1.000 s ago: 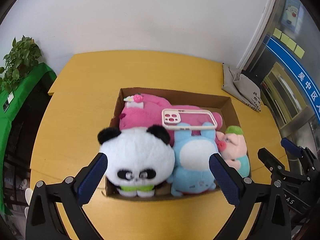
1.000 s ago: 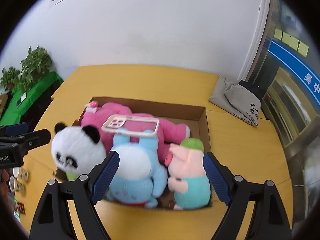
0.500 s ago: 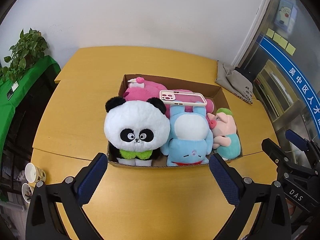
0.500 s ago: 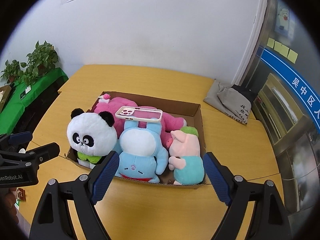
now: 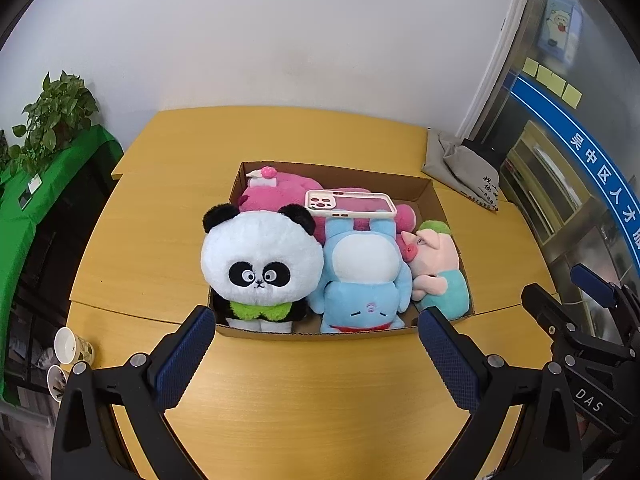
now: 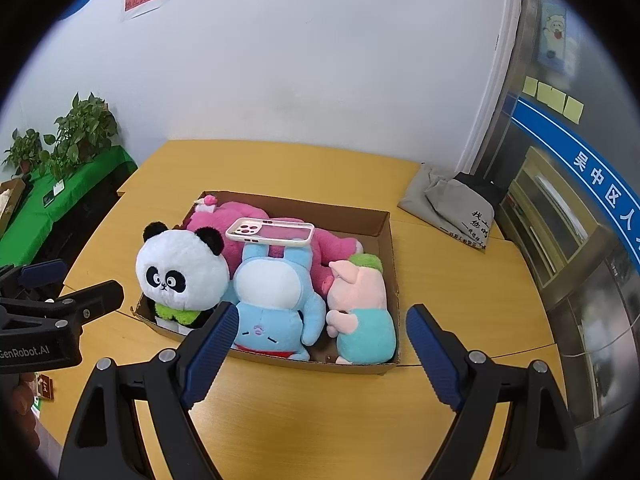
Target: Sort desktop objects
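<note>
A shallow cardboard box (image 5: 430,192) (image 6: 382,220) sits mid-table, packed with plush toys. A panda (image 5: 260,264) (image 6: 180,272) stands at its front left, a blue plush (image 5: 364,280) (image 6: 276,300) lies upside down in the middle, and a pink pig (image 5: 436,268) (image 6: 360,300) is at the right. A pink bear (image 5: 276,196) (image 6: 224,224) lies behind them. A pink phone case (image 5: 350,205) (image 6: 270,232) rests on top. My left gripper (image 5: 312,350) is open, empty, in front of the box. My right gripper (image 6: 320,340) is likewise open and empty.
The yellow wooden table (image 5: 280,392) (image 6: 320,408) has bare surface in front of the box. A grey cloth bag (image 5: 464,172) (image 6: 452,204) lies at the back right. Paper cups (image 5: 74,350) stand off the left edge. Potted plants (image 6: 84,128) sit on a green-covered stand.
Both grippers have drawn back and risen from the box, so it looks smaller and farther away. The toys and phone case have not moved. Both stay open.
</note>
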`<act>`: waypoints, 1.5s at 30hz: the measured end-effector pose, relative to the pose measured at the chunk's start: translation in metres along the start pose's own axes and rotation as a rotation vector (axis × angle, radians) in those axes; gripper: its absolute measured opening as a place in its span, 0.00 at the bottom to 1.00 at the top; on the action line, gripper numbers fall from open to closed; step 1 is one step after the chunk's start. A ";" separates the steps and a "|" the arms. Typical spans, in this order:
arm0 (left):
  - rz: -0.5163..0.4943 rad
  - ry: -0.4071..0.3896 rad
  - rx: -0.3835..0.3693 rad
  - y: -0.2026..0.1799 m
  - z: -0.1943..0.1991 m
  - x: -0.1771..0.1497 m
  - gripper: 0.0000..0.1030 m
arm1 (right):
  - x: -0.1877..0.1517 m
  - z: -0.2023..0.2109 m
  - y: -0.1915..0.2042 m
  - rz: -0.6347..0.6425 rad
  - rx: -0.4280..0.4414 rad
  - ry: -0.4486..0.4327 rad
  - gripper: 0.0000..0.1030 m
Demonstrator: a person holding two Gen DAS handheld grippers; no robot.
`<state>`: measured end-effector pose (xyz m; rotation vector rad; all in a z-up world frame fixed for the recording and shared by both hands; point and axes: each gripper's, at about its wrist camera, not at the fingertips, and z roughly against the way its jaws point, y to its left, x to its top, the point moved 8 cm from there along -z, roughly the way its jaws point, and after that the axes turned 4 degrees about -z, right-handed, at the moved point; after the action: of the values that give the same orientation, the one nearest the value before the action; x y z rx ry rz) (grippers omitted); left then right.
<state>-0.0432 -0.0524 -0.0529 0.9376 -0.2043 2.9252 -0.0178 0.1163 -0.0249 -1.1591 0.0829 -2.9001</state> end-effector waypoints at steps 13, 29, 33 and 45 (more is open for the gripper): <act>0.033 -0.022 0.104 -0.025 0.017 -0.009 1.00 | -0.008 -0.006 -0.027 0.006 0.110 -0.004 0.83; 0.089 -0.040 0.207 -0.056 0.037 -0.029 1.00 | -0.015 -0.015 -0.059 0.025 0.212 -0.003 0.83; 0.088 -0.026 0.205 -0.061 0.029 -0.026 1.00 | -0.011 -0.018 -0.069 0.013 0.207 -0.005 0.83; 0.017 -0.017 0.190 -0.074 0.007 -0.014 1.00 | -0.012 -0.027 -0.075 0.004 0.169 0.011 0.83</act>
<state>-0.0207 0.0196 -0.0478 0.9883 0.0672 2.9943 -0.0271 0.1925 -0.0489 -1.1132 -0.1568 -2.8437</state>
